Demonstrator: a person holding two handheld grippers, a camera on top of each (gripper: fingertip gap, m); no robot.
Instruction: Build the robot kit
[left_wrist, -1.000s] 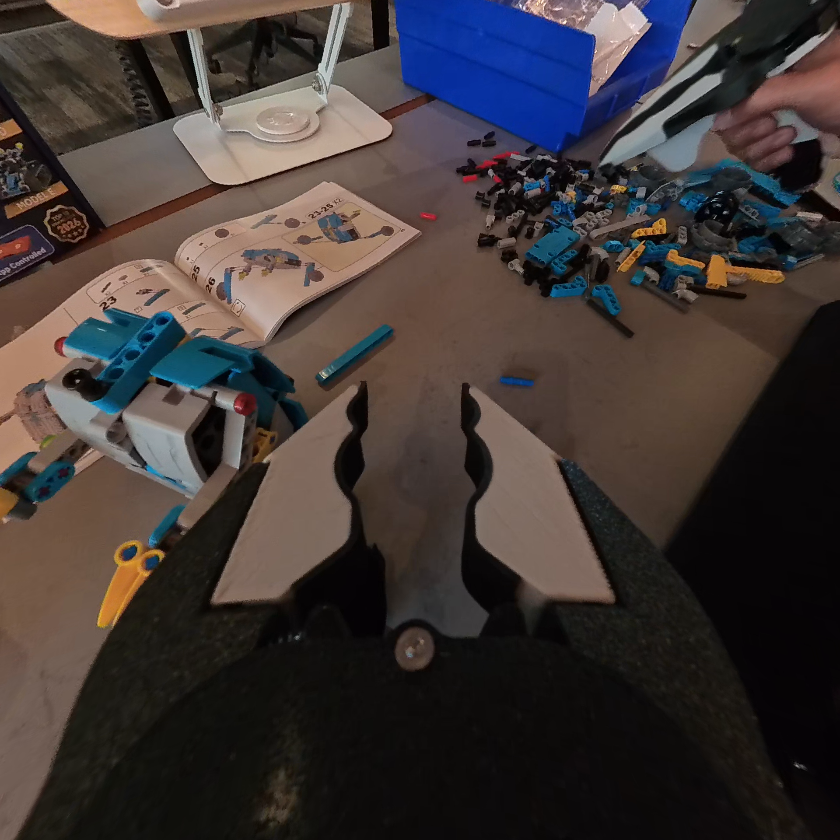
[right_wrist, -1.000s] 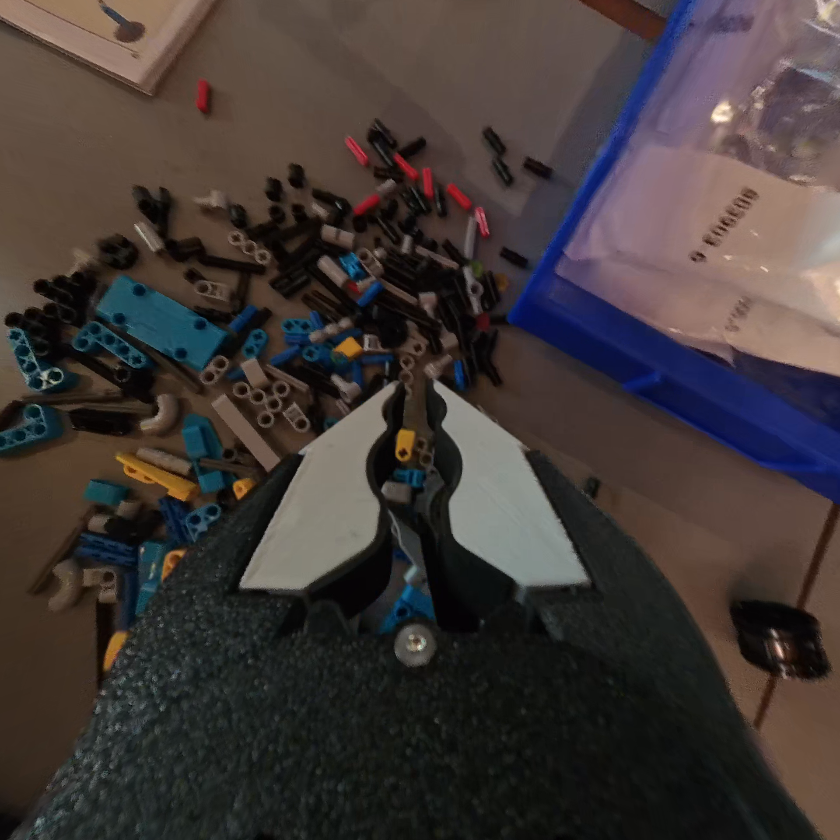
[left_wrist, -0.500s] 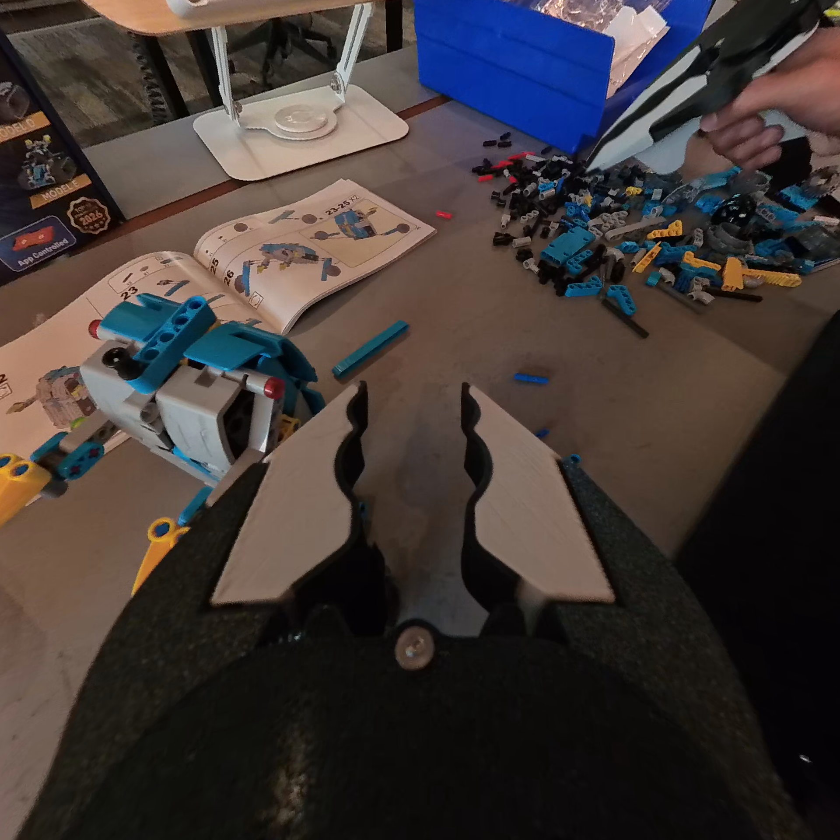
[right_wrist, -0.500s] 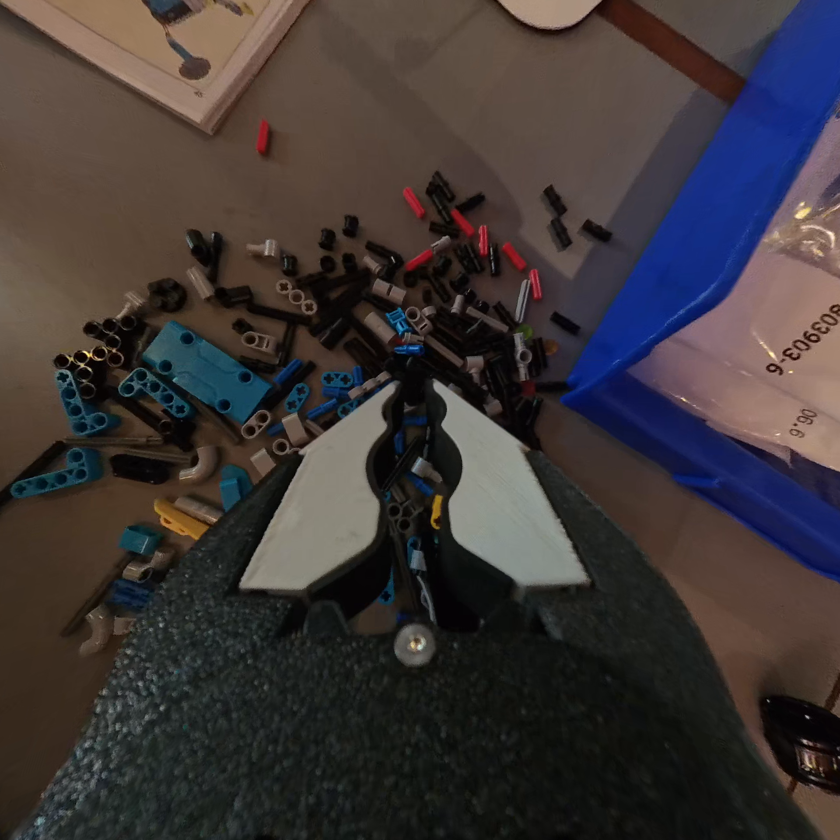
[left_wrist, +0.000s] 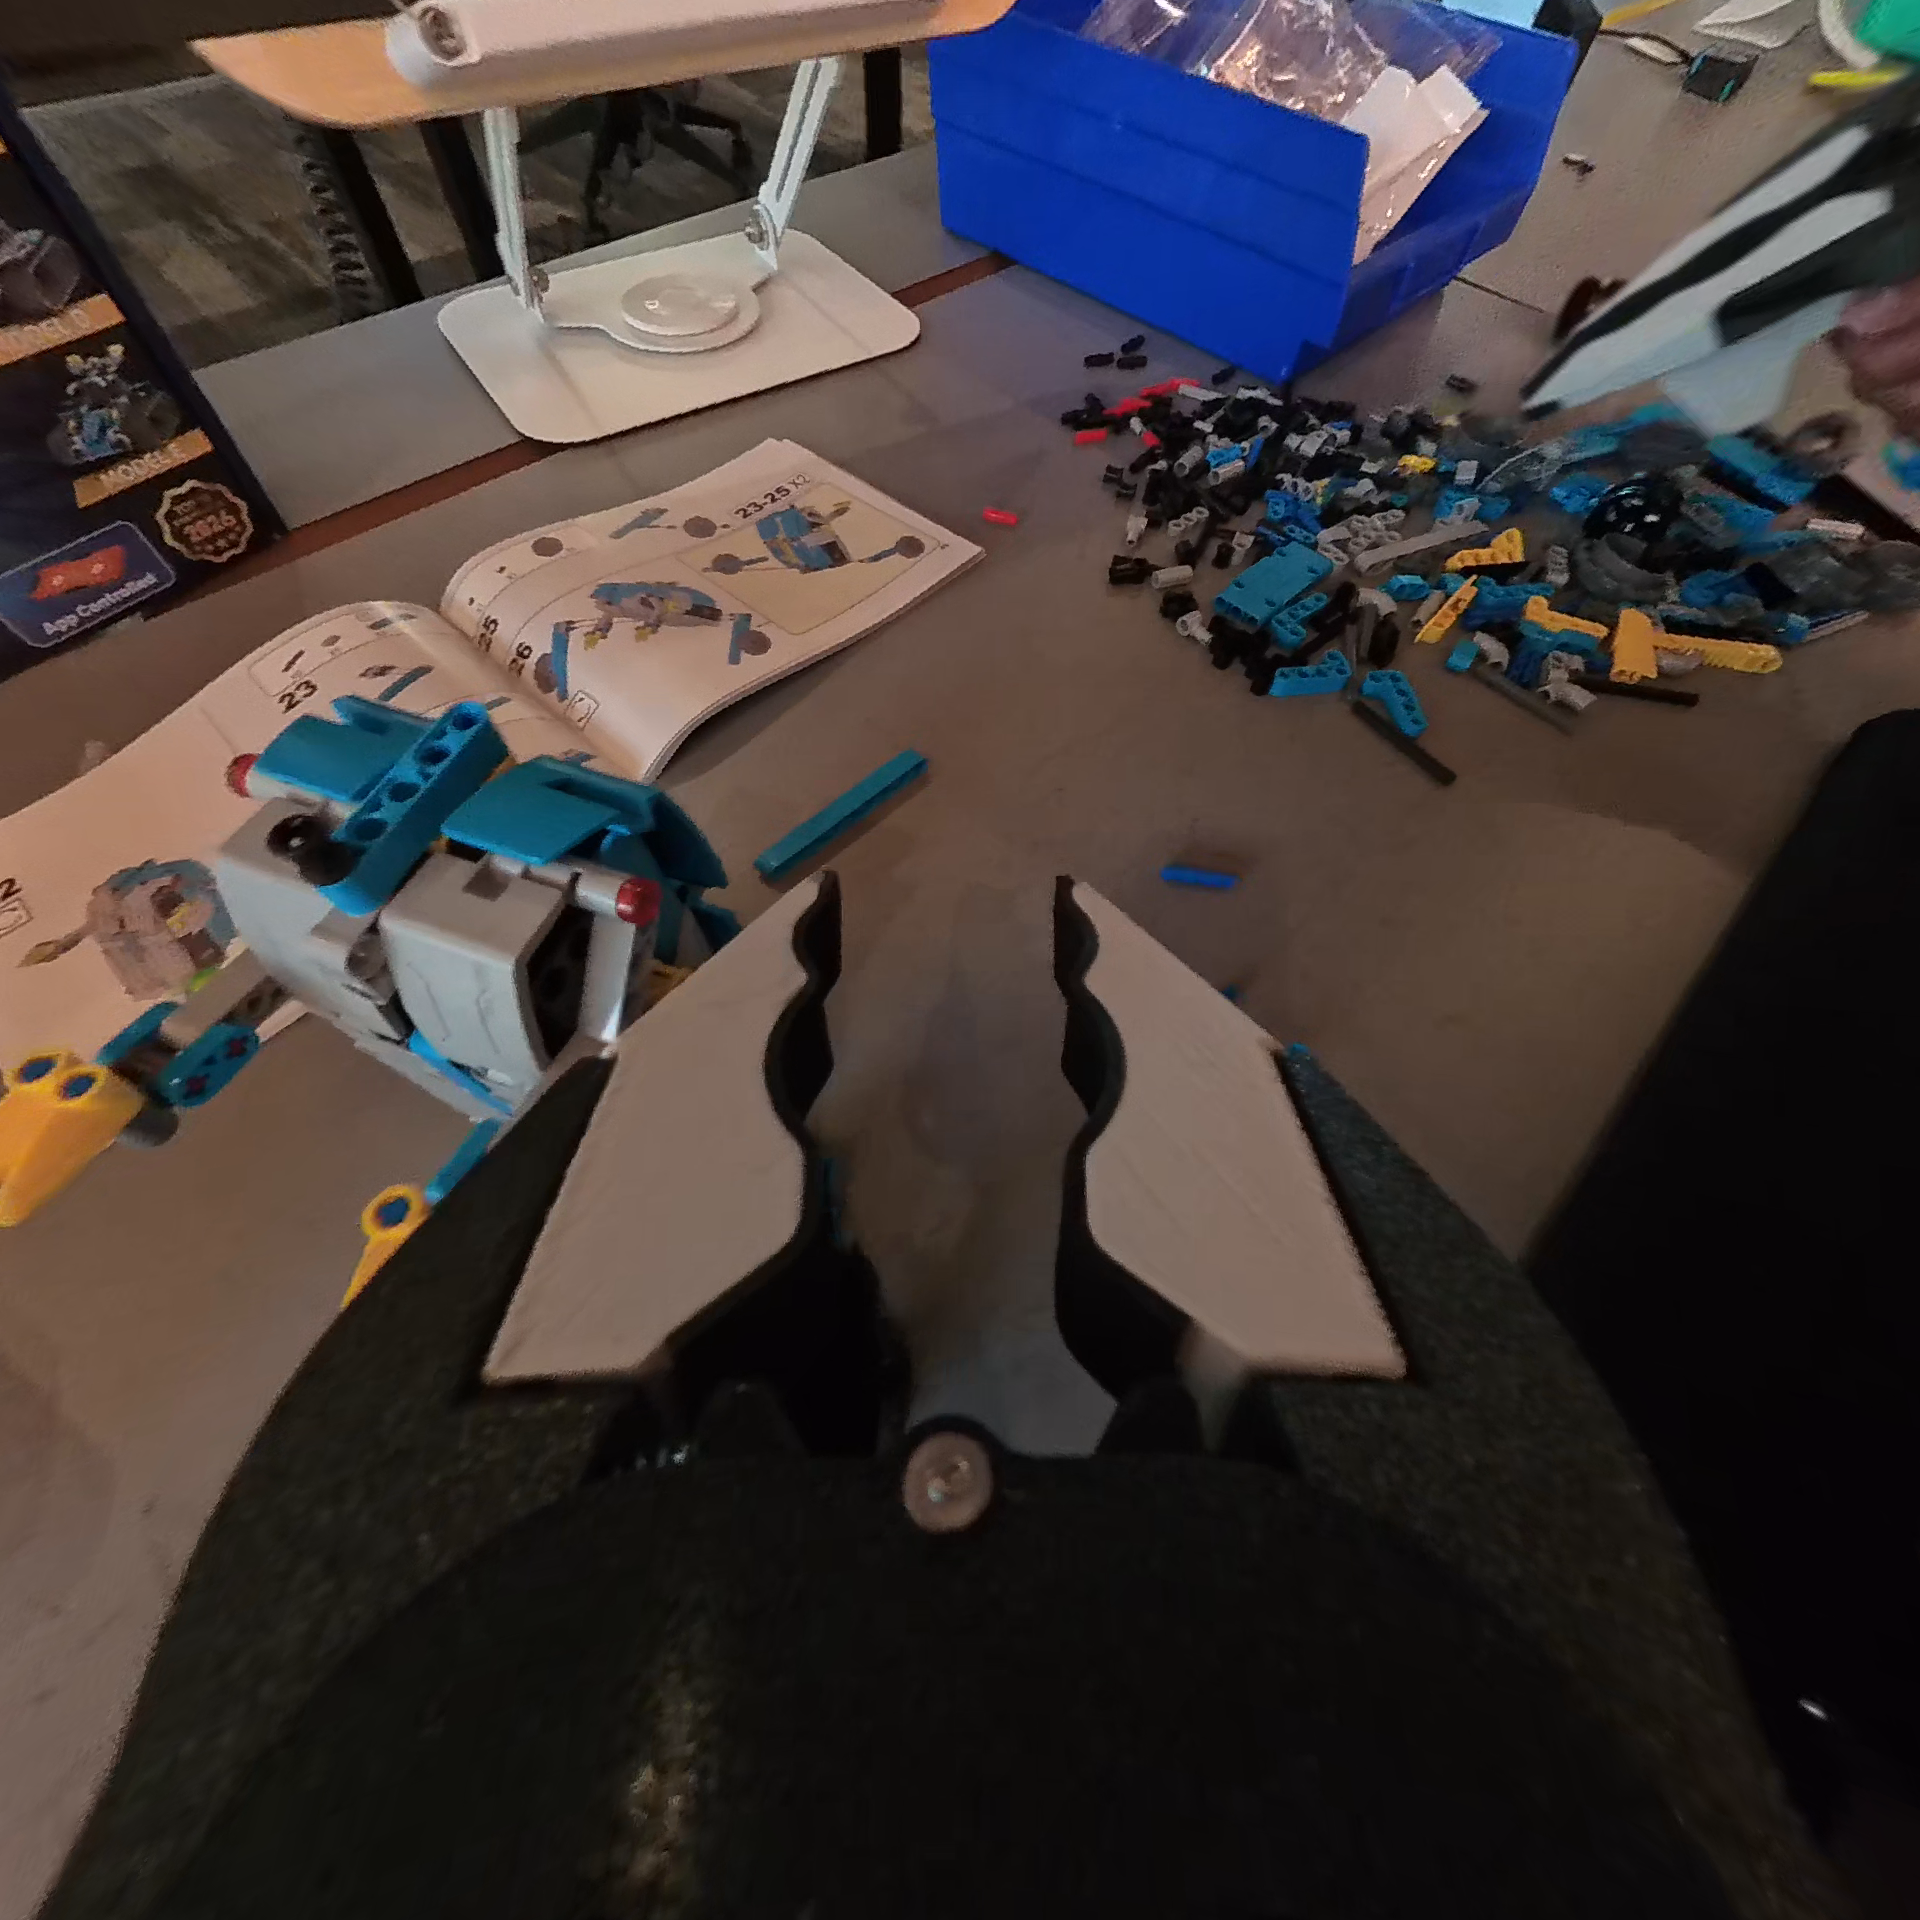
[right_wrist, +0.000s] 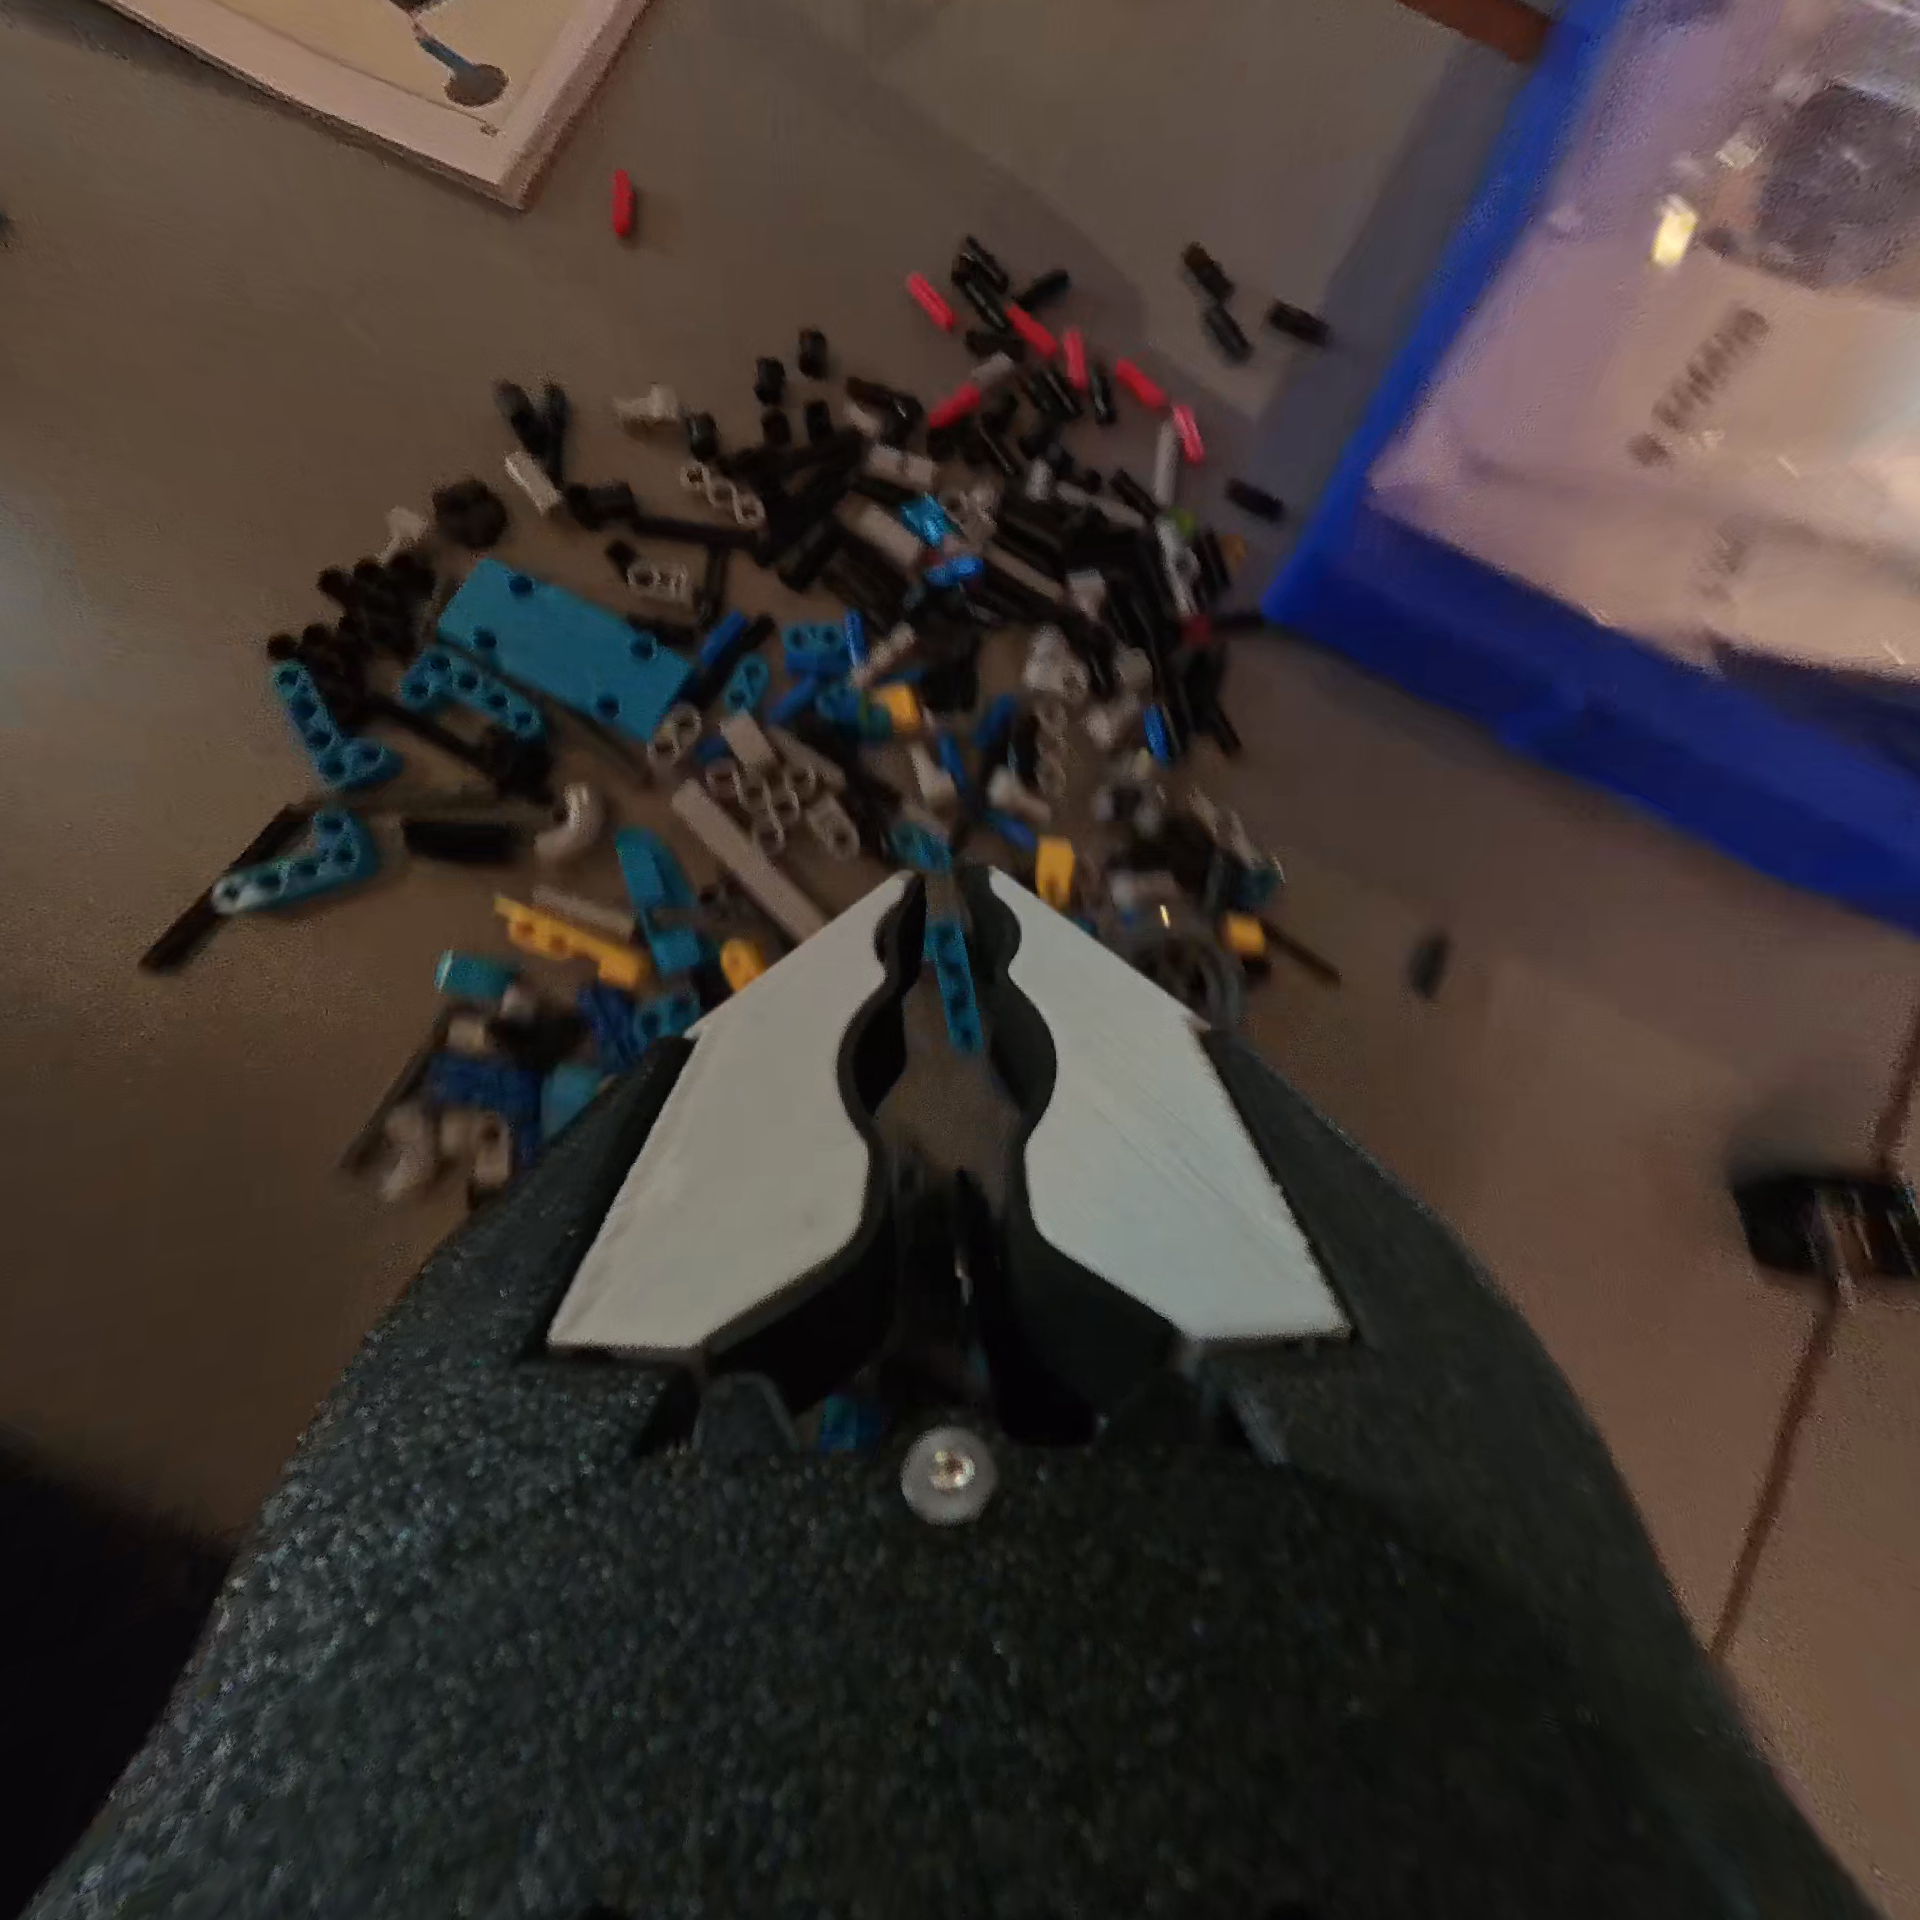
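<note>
Left gripper (left_wrist: 943, 894) is hovering over bare worktop (left_wrist: 1039, 717) near the front edge, jaws standing wide apart with nothing between them. Just off its left finger the half-built blue and grey model (left_wrist: 447, 914) is sitting toward the left edge, partly on the open instruction booklet (left_wrist: 717, 582). A long teal beam (left_wrist: 842, 816) is lying just ahead of the left fingertip, and a tiny blue pin (left_wrist: 1197, 876) is lying a bit ahead of the right one. Neither is touching the gripper.

Moving right, the pile of loose parts (left_wrist: 1403, 582) is spreading toward the right edge, with the blue bin (left_wrist: 1143, 187) behind it at the back.

Right gripper (right_wrist: 948, 883) is hanging above that pile, clear of it, jaws nearly together. As far as I can tell it's pinching a short blue beam (right_wrist: 956, 987) right at the tips. The right wrist view is pretty smeared, but the beam is reading sharper than the pile behind it, so I'm fairly confident it's being carried.

My take on the grip: the beam is running lengthwise along the fingers, so it's looking prone to pivoting or slipping. Slow, steady handling seems wise, and so does staying high enough not to be snagging the pile.
</note>
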